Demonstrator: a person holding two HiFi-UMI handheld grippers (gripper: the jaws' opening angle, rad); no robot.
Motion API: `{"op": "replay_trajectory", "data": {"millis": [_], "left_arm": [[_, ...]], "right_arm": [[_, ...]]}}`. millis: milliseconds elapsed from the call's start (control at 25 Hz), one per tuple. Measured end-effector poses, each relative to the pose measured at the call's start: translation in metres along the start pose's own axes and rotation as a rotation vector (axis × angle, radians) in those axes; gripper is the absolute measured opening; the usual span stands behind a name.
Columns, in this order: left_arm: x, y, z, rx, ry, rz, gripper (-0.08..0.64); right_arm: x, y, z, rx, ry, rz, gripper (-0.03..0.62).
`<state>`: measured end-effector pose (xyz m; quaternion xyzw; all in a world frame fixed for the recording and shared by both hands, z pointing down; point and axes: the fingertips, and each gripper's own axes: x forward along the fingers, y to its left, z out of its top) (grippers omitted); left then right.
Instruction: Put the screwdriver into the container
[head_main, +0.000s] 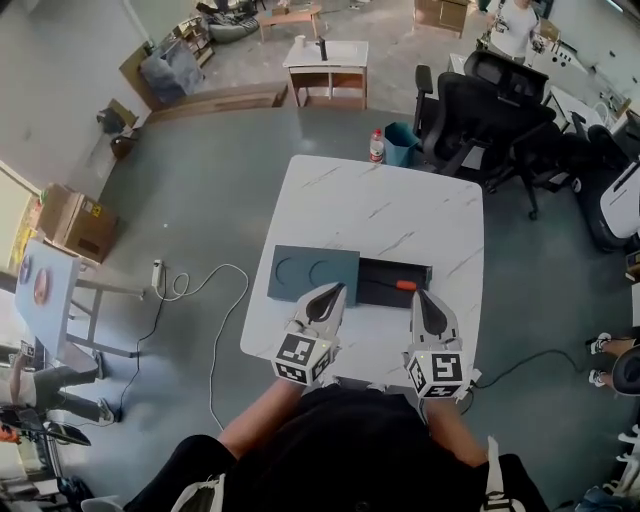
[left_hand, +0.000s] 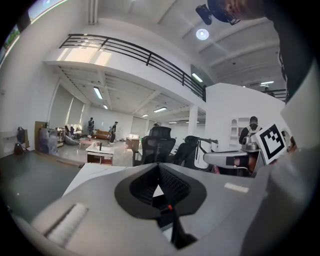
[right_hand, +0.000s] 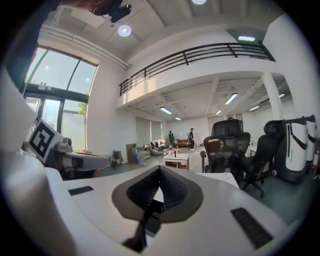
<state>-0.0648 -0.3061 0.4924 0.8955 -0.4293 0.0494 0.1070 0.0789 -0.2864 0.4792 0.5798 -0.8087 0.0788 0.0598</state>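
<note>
The screwdriver (head_main: 404, 285), with its orange handle, lies inside the black container (head_main: 380, 291) on the white marbled table (head_main: 400, 215). A dark grey board (head_main: 312, 272) with two round recesses lies against the container's left side. My left gripper (head_main: 336, 289) hovers over the board's near edge, its jaws shut on nothing. My right gripper (head_main: 421, 294) hangs just in front of the container's right end, near the handle, also shut and empty. Both gripper views look level across the room, with the fingertips of the left gripper (left_hand: 159, 166) and the right gripper (right_hand: 160, 168) pressed together.
Black office chairs (head_main: 485, 110) stand beyond the table's far right corner, next to a teal bin (head_main: 401, 142) and a bottle (head_main: 377, 146). A white cable (head_main: 215, 320) runs over the floor at left. A small white table (head_main: 327, 62) and cardboard boxes (head_main: 78, 225) stand farther off.
</note>
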Motion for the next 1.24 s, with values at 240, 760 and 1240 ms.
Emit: {"op": "replay_trajectory", "data": {"millis": [240, 760, 1240], "left_arm": [[0.001, -0.006, 0.017, 0.040, -0.030, -0.022, 0.009], [-0.001, -0.016, 0.020, 0.050, -0.044, -0.017, 0.009], [-0.004, -0.020, 0.015, 0.048, -0.031, 0.006, 0.009]], "right_arm": [[-0.016, -0.010, 0.025, 0.021, -0.082, -0.030, 0.008], [-0.022, -0.008, 0.039, -0.097, -0.118, -0.013, 0.006], [-0.026, -0.009, 0.038, -0.121, -0.122, -0.007, 0.006]]}}
